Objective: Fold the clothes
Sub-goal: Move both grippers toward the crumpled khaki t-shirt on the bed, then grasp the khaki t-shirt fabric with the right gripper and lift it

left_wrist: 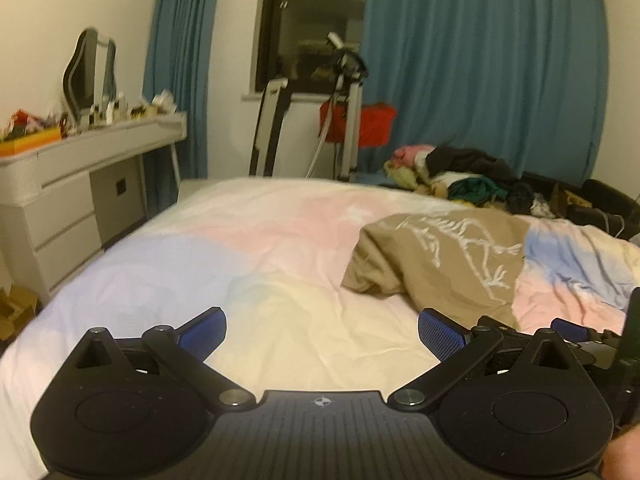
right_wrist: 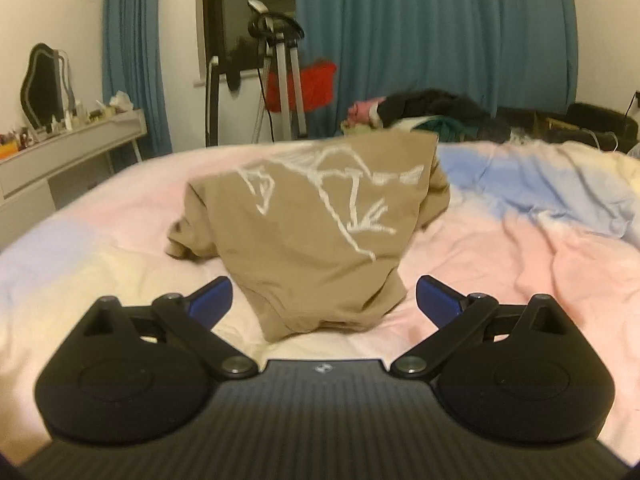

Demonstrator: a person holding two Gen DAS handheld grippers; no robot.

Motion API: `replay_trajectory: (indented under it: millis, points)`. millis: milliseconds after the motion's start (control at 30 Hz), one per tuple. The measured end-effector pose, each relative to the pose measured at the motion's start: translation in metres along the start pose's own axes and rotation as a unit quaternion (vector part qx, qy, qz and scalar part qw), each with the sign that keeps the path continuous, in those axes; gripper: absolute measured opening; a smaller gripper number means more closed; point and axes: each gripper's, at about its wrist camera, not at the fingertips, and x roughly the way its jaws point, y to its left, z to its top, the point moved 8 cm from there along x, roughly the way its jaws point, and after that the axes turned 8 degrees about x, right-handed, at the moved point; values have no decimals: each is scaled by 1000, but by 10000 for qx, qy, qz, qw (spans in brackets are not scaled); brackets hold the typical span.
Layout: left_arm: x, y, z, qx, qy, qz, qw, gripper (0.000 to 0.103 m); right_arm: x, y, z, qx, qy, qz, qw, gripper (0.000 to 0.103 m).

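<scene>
A tan garment with a white line print (right_wrist: 312, 232) lies crumpled on the pastel bed sheet (right_wrist: 520, 264), its near hem just ahead of my right gripper (right_wrist: 324, 300). That gripper stands open, blue pads wide apart, nothing between them. In the left wrist view the same tan garment (left_wrist: 440, 264) lies ahead and to the right of my left gripper (left_wrist: 322, 334), which is open over bare sheet (left_wrist: 248, 264). The other gripper (left_wrist: 576, 332) shows at the right edge there.
A heap of mixed clothes (left_wrist: 460, 176) sits at the bed's far side. A white dresser with clutter and a mirror (left_wrist: 80, 160) stands left. A stand with a red bag (left_wrist: 352, 120) and blue curtains (left_wrist: 480, 60) are behind the bed.
</scene>
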Motion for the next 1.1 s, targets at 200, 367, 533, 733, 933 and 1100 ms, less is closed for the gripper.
replay_trajectory:
  millis: [200,367,533,733,933,1100]
  points:
    - [29,8,-12,-424,531,-151,9976,103,23,-13,-5,290,15,-13,9996,100]
    - [42,11,-17,-707,729,-281,9944,103,31,-12,-9,349,131,58,9993,100]
    - [51,9,-20,-809,853,-369,9924,103,39,3,-16,-29,220,130,9997,81]
    - [54,10,-25,-883,914,-479,9907,103,50,15,-28,-528,605,47,9968,80]
    - [53,4,-23,-734,820,-491,9927,103,45,10,-25,-645,631,-141,9958,34]
    - [48,-7,-19,-426,621,-529,9958,103,11,4,17,-315,-105,3,9994,18]
